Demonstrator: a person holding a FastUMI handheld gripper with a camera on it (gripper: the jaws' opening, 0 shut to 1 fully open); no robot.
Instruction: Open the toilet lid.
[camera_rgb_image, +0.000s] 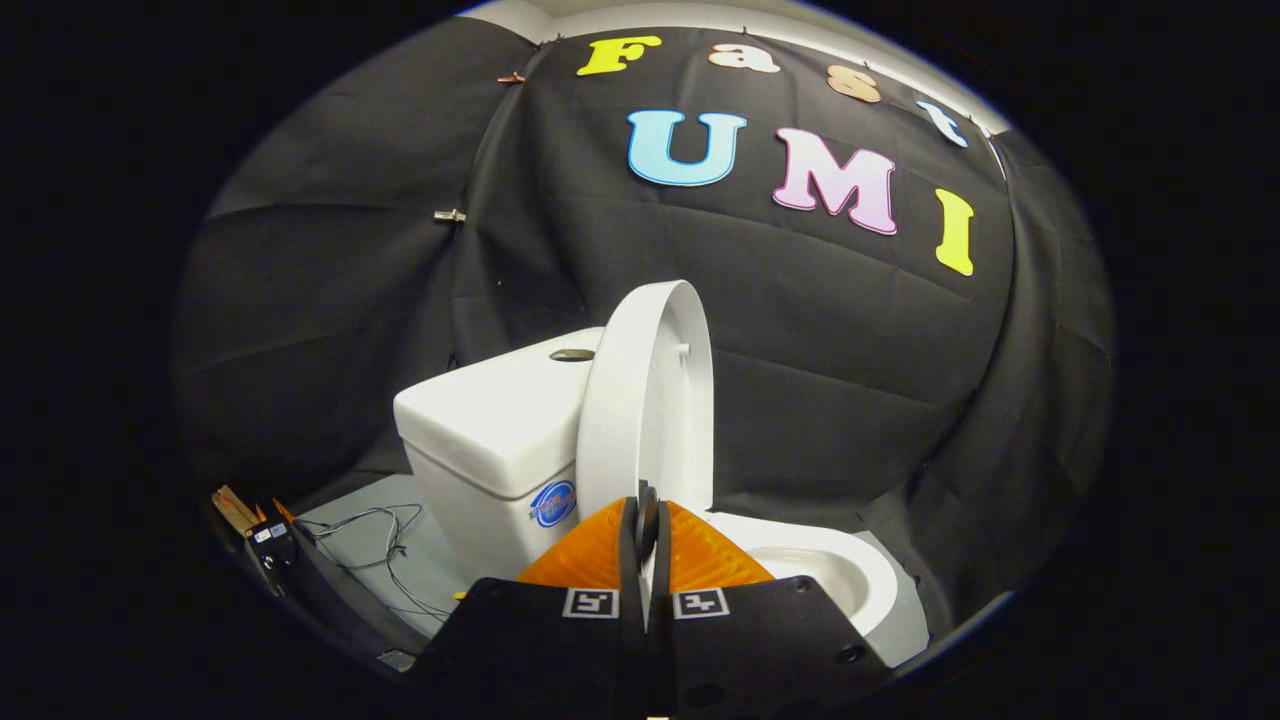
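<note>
The gripper (646, 515) has its two fingers (628, 535) drawn almost together, with only a thin slit between the tips; the lower edge of the toilet lid (645, 395) sits in that slit, and both fingers appear to press on it, one on each face.

At the far left, on the grey floor (420, 560), lie a small black box (272, 548) and a loose tangle of thin wires (385, 550). Next comes one white toilet, smooth and glossy: a boxy tank (490, 420) with rounded corners, a single dark oval button (572, 354) on its top and a round blue sticker (553, 503) on its front. The one lid, a thin rounded disc, stands raised nearly upright against the tank, just ahead of the fingers. To the right the oval bowl (850, 575) lies uncovered.
</note>
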